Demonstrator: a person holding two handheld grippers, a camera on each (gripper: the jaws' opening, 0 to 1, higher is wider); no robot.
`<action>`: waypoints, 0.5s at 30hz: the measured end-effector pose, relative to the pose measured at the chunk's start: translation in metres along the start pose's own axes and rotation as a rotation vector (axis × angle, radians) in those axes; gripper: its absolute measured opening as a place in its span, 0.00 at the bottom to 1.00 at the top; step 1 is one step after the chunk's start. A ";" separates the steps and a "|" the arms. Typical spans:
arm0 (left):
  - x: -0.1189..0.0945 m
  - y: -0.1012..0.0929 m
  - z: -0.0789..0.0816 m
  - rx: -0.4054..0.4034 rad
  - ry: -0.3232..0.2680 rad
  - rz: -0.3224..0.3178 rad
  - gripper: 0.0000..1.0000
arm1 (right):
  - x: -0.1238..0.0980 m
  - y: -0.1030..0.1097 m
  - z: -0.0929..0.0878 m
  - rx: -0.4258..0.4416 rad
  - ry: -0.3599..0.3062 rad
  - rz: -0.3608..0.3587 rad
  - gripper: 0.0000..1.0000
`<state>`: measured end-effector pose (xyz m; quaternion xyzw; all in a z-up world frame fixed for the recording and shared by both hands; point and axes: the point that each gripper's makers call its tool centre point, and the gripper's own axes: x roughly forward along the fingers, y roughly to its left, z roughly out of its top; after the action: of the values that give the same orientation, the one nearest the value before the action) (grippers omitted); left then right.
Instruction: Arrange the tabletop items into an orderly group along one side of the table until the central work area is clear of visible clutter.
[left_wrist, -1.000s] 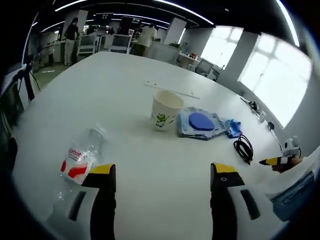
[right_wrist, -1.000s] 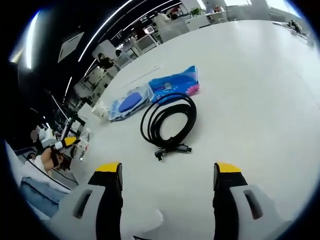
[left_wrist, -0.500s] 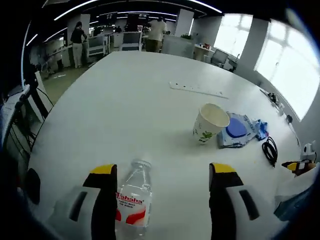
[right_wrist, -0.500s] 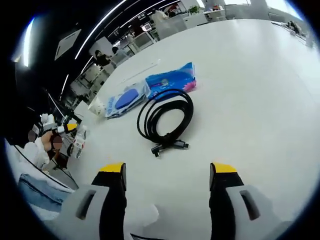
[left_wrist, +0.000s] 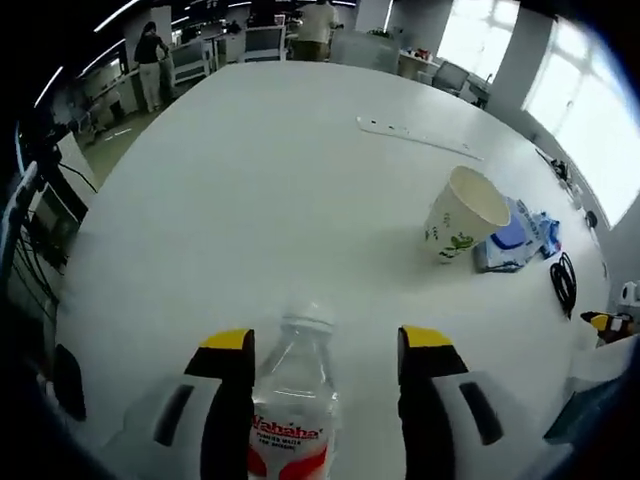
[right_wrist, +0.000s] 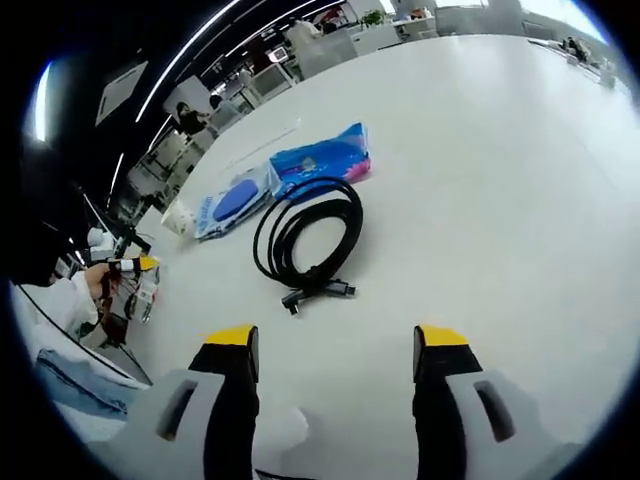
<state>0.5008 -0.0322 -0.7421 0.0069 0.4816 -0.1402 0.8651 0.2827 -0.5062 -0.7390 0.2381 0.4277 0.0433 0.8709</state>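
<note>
White table (left_wrist: 250, 180) spread wide under both grippers. Left gripper (left_wrist: 325, 345) with jaws apart, straddling a clear water bottle (left_wrist: 295, 400) lying at 6 o'clock in left gripper view, not clamped. Paper cup (left_wrist: 460, 212) upright at 2 o'clock, blue pouch (left_wrist: 515, 235) just beside it. Right gripper (right_wrist: 335, 345) with jaws apart, nothing between. Coiled black cable (right_wrist: 305, 240) at 11 o'clock from it, blue packet (right_wrist: 320, 160) touching the coil's far edge.

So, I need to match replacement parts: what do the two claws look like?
Both match. The left claw and right claw each have two black jaws with yellow tips, mounted on light grey bodies with dark slots. No cables or markings are visible.
</note>
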 end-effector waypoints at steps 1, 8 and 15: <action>0.002 0.002 0.000 0.014 0.005 0.010 0.55 | 0.001 -0.001 0.001 0.003 -0.001 0.000 0.62; 0.010 0.013 -0.007 0.085 0.056 0.057 0.46 | 0.007 0.002 -0.001 -0.004 0.013 0.012 0.61; 0.016 0.011 -0.011 0.168 0.083 0.002 0.41 | 0.005 -0.002 -0.005 -0.007 0.025 -0.001 0.59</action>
<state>0.5026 -0.0241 -0.7625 0.0856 0.5037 -0.1788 0.8409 0.2815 -0.5046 -0.7458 0.2343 0.4383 0.0474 0.8664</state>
